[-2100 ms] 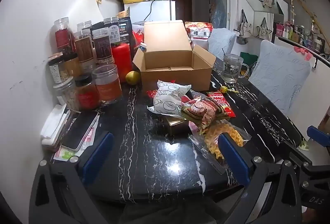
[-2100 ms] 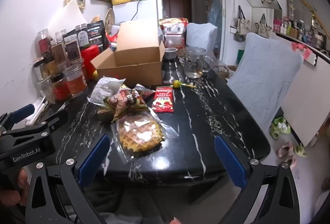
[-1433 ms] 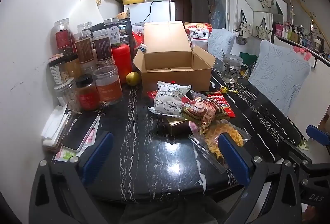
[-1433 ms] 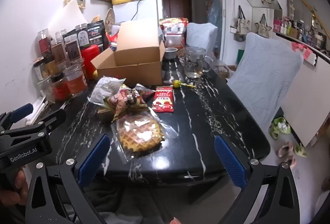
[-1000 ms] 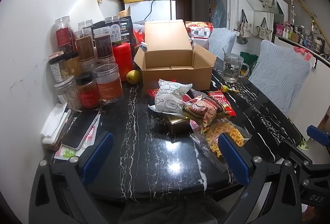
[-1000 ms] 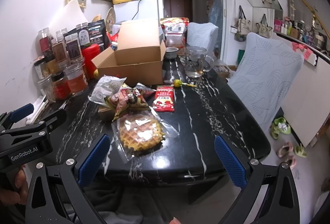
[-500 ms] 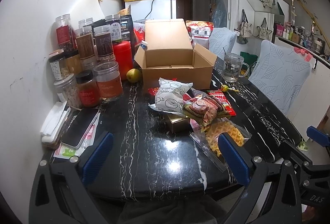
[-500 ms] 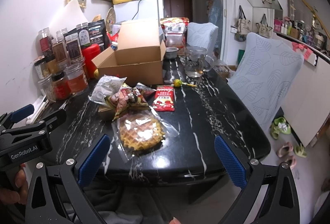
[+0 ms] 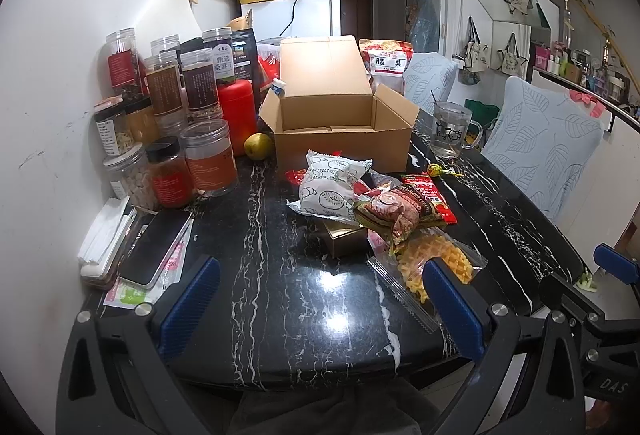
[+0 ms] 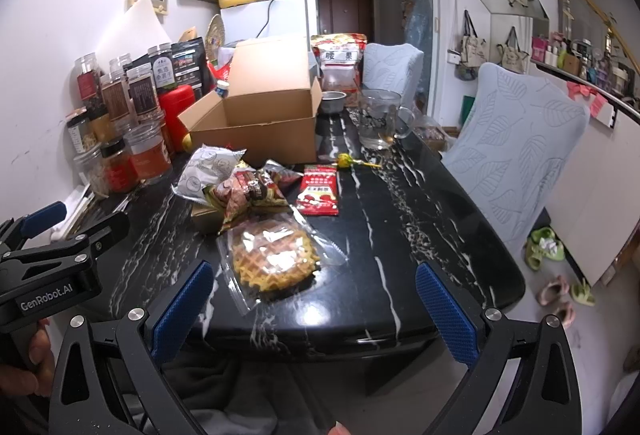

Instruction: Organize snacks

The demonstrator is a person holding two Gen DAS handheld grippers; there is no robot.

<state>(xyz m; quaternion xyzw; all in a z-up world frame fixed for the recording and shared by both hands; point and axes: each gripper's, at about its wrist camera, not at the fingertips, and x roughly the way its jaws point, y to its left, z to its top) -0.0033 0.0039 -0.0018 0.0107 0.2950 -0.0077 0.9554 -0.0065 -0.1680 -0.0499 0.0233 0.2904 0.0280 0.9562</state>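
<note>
Right now the waffle packet [image 10: 276,259] is lying flat on the black bench [image 10: 400,235], at the near end of the snack pile and well short of the open cardboard box [image 10: 256,127], which is standing at the far side of that pile. The packet's long axis is running slantwise, from its near-left corner away towards the box's right side. The right gripper [image 10: 308,311] is hovering over the bench edge with the packet just ahead and slightly left of the middle between its fingers [image 10: 180,311], so it looks the nearer of the two. The left gripper [image 9: 320,299] is facing bare bench, with the packet sitting off by its right finger. Both are gaping wide and gripping nothing, both levelled low towards the box. A straight push forward with a slight leftward lean should, I think, be bringing the right fingers astride the packet.
</note>
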